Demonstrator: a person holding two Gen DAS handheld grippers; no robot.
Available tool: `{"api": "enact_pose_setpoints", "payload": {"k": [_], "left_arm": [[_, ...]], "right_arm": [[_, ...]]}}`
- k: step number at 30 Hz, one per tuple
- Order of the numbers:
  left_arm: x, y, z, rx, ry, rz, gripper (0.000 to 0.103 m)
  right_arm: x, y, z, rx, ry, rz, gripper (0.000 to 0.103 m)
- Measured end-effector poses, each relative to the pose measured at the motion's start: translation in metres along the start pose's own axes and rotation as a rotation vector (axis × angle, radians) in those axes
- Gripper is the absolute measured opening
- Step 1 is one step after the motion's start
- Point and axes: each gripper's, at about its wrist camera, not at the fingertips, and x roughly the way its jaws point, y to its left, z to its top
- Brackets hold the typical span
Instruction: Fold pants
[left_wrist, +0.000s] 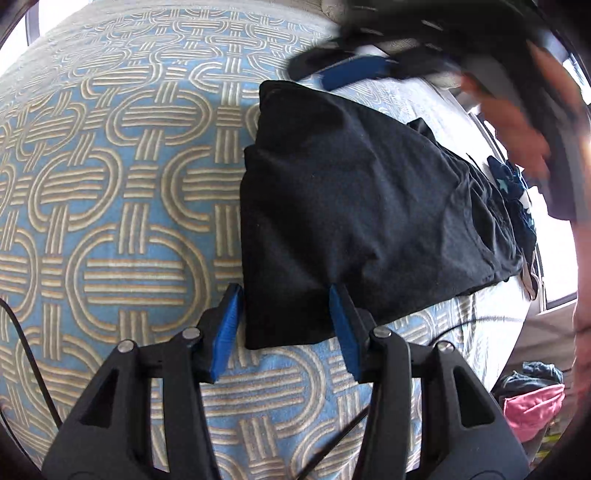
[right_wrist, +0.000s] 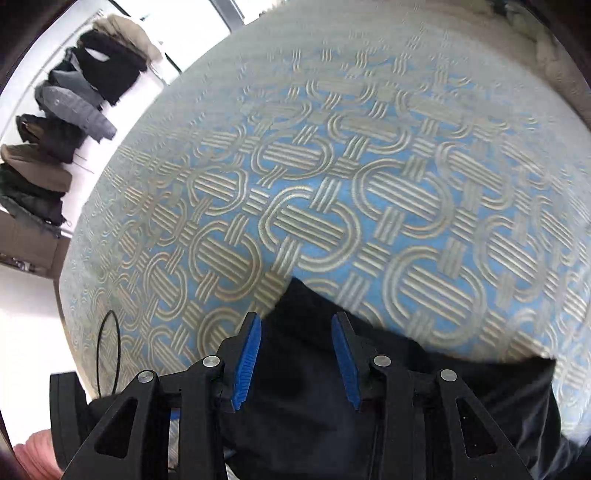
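Observation:
Black pants (left_wrist: 362, 206) lie folded on a bed with a blue and beige patterned cover (left_wrist: 110, 184). My left gripper (left_wrist: 286, 295) is open at the near corner of the folded pants, its blue fingers either side of that corner without closing on it. The right gripper (left_wrist: 351, 74) shows blurred at the far end of the pants in the left wrist view. In the right wrist view my right gripper (right_wrist: 295, 325) is open above the pants (right_wrist: 406, 387), over their upper corner, holding nothing.
A dark patterned garment (left_wrist: 513, 192) lies beyond the pants at the right bed edge. A pink item (left_wrist: 532, 410) sits on the floor at lower right. Several coats (right_wrist: 59, 122) hang along the wall left of the bed. A black cable (right_wrist: 110, 354) crosses the cover.

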Motion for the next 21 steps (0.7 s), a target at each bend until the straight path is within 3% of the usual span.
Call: {"api": "enact_pose_setpoints", "payload": {"k": [2,3,4,5,8,11,13,14,16,17,19,21], "left_arm": [[0.001,0.001,0.000,0.008,0.005,-0.015,0.049],[-0.001,0.001,-0.001,0.018,0.004,-0.013,0.042],[-0.003,0.001,-0.003,0.045,0.000,0.004,0.034],[-0.003,0.002,-0.002,0.064,-0.006,0.011,0.032],[-0.007,0.000,-0.004,0.098,-0.028,0.033,0.018],[-0.010,0.001,-0.009,0.101,-0.042,0.050,0.016],[-0.010,0.001,-0.010,0.105,-0.044,0.055,0.016],[-0.011,0.001,-0.011,0.106,-0.051,0.057,0.016],[-0.014,0.001,-0.012,0.108,-0.063,0.050,0.020],[-0.014,0.002,-0.013,0.104,-0.058,0.050,0.024],[-0.016,0.005,-0.013,0.087,-0.041,0.062,0.048],[-0.021,0.005,-0.014,0.090,-0.054,0.077,0.056]], "right_arm": [[0.016,0.001,0.008,-0.013,0.085,-0.013,0.042],[0.024,0.005,0.011,-0.034,0.133,-0.028,0.040],[0.028,0.009,0.012,-0.052,0.154,-0.045,0.020],[0.031,0.014,0.013,-0.068,0.168,-0.054,0.014],[0.036,0.033,0.016,-0.106,0.177,-0.129,0.011],[0.041,0.034,0.029,-0.011,0.106,-0.201,0.004],[0.033,0.030,0.038,-0.006,-0.053,-0.358,0.003],[0.032,0.031,0.037,-0.022,-0.069,-0.326,0.004],[0.026,0.026,0.029,0.019,-0.052,-0.154,0.004],[0.018,0.024,0.021,0.044,-0.063,-0.134,0.005],[-0.006,0.023,-0.003,0.057,-0.111,-0.121,0.008],[-0.030,0.021,-0.032,0.046,-0.141,-0.058,0.015]]}}
